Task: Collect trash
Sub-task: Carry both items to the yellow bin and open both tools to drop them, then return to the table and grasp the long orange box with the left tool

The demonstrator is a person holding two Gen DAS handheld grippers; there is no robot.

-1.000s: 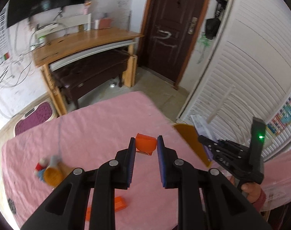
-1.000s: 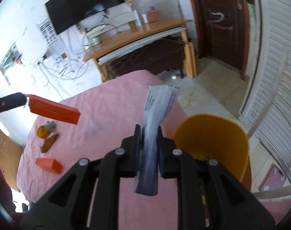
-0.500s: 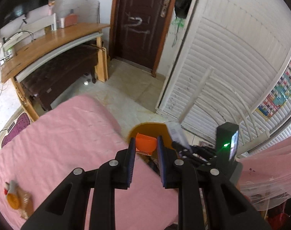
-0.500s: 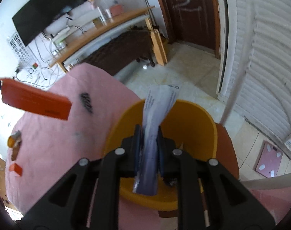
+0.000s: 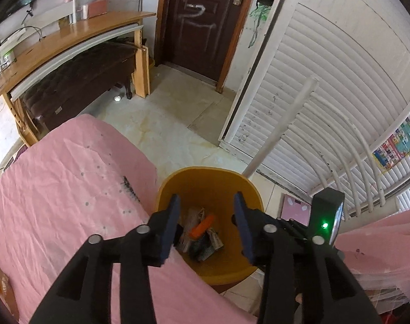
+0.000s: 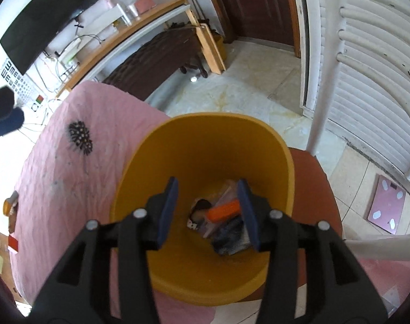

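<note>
Both grippers hung over the yellow bin [image 6: 205, 140] with their jaws spread wide and nothing between them, where half a second before each had been clamped on a piece of trash: the left gripper [image 5: 207, 216] on an orange box, the right gripper [image 6: 207, 202] on a folded paper wrapper. Both pieces had dropped. The orange box [image 6: 223, 212] lay at the bottom of the bin among other wrappers and packets, and showed there in the left view too [image 5: 203, 225]; the paper wrapper could not be picked out for certain in the heap, though a crumpled dark-and-pale sheet [image 6: 229, 239] lay just below the box. The bin stood at the near right corner of the pink bed [image 5: 70, 183], on a red-brown stool [image 6: 312, 189]. This pair of deliveries looked complete. More remained, though: far left on the bed, a small orange-capped item [image 6: 9, 203] and a red-and-white box [image 6: 13, 241] had not yet been collected, so another trip across the bed seemed due.
</note>
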